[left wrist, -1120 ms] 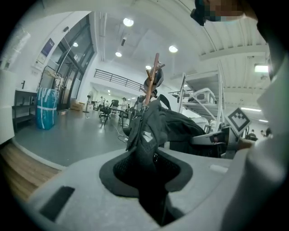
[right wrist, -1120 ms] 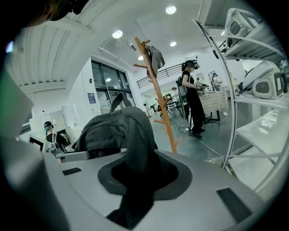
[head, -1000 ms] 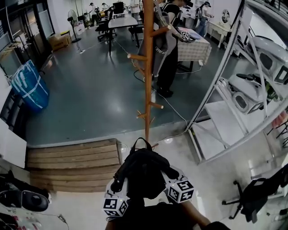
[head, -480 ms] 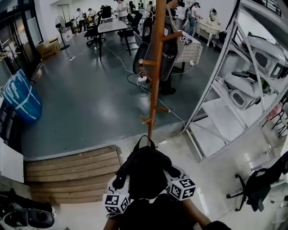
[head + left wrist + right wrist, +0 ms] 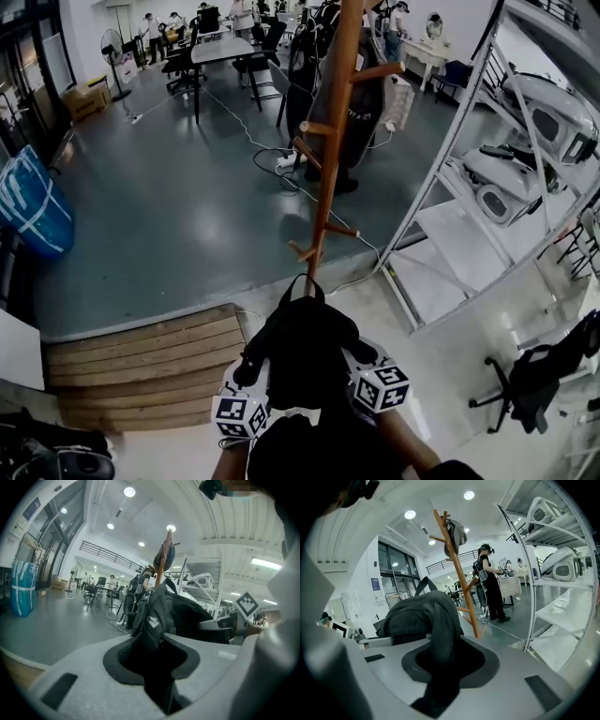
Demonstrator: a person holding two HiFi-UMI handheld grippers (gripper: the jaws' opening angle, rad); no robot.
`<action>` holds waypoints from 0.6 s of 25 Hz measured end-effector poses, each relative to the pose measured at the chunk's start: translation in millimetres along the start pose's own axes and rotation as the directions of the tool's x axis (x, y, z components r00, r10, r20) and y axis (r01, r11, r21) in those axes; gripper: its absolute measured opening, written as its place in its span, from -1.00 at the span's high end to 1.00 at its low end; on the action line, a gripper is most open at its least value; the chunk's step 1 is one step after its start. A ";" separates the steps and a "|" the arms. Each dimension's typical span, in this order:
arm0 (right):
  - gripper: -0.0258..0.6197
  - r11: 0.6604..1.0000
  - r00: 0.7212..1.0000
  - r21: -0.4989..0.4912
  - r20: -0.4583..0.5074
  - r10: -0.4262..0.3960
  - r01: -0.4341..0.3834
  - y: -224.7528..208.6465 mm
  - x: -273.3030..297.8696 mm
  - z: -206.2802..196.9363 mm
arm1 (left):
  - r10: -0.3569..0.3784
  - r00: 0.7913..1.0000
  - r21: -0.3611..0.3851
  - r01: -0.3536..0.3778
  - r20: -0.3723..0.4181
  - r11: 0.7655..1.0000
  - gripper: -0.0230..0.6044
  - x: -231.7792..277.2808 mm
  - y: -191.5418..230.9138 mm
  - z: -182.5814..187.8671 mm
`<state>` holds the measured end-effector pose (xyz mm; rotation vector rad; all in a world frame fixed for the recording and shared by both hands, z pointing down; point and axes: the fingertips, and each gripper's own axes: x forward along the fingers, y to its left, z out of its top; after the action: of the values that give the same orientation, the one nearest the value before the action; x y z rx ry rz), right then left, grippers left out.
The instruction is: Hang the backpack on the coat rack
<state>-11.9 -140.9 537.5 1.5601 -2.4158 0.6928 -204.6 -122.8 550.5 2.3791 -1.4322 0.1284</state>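
Before the coat rack, a bulging, crumpled black backpack.

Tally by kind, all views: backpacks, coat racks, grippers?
Backpack: 1
Coat rack: 1
Grippers: 2 (left gripper, right gripper)
Total: 4

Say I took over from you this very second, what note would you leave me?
The left hand-held gripper is shut on a strap of the backpack.
The right hand-held gripper is shut on its fabric too.
The backpack hangs between them, just short of the wooden coat rack.
Done: backpack picked up.
Left: raise it and hook its top loop over a peg.
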 end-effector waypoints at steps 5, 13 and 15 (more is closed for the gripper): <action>0.67 1.000 1.000 -0.002 -0.009 0.013 -0.013 -10.1 18.3 -1.3 | 0.009 1.000 -0.003 -0.009 -0.002 1.000 0.62 19.9 9.5 -4.4; 0.67 0.999 0.999 0.023 -0.041 0.025 -0.025 -32.6 45.9 -13.7 | 0.024 0.999 -0.028 -0.025 -0.044 0.999 0.62 55.0 21.8 -21.4; 0.67 0.999 0.998 0.026 -0.051 0.027 -0.026 -37.5 53.8 -15.3 | 0.027 0.998 -0.035 -0.029 -0.054 0.999 0.62 62.3 24.6 -24.9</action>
<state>-3.0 -190.1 582.6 1.5036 -2.4039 0.7619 -193.3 -176.6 596.1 2.3104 -1.4317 0.1713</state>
